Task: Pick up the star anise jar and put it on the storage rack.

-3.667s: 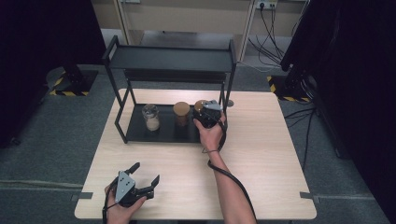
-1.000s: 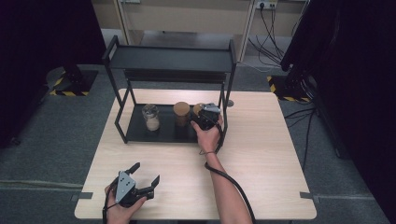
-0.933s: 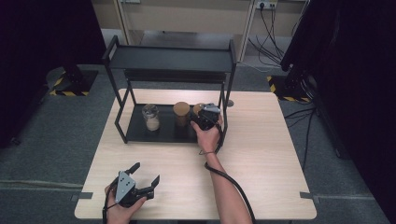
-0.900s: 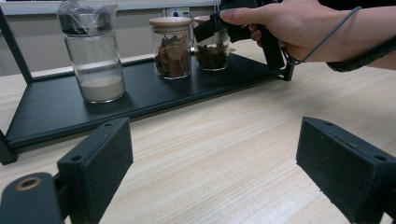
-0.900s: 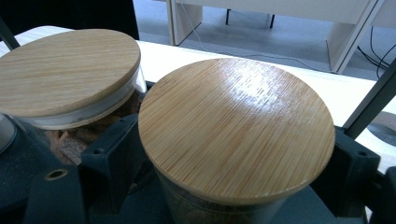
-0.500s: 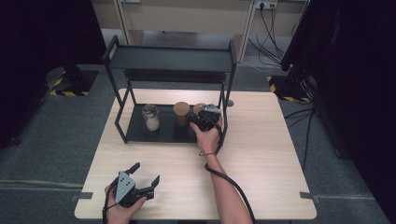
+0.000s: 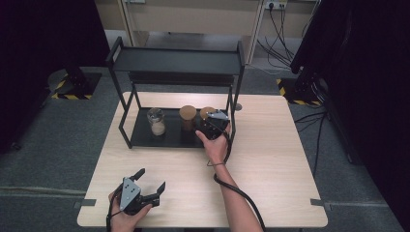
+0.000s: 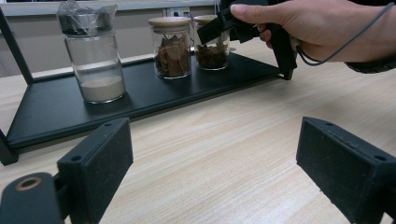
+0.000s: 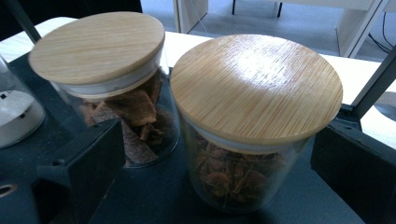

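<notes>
Three jars stand in a row on the lower shelf [image 7: 169,137] of the black rack: a clear jar of pale powder [image 7: 156,121] at the left, a wooden-lidded jar of brown bark pieces [image 7: 187,117] in the middle, and a wooden-lidded star anise jar [image 9: 254,126] at the right end. The right gripper [image 9: 210,177] has just been opening; its fingers [image 9: 88,163] stand wide on either side of the star anise jar, pads clear of the glass. The left gripper [image 7: 147,186] rests near the front of the surface [image 7: 280,159], fingers [image 8: 100,163] wide and holding nothing.
</notes>
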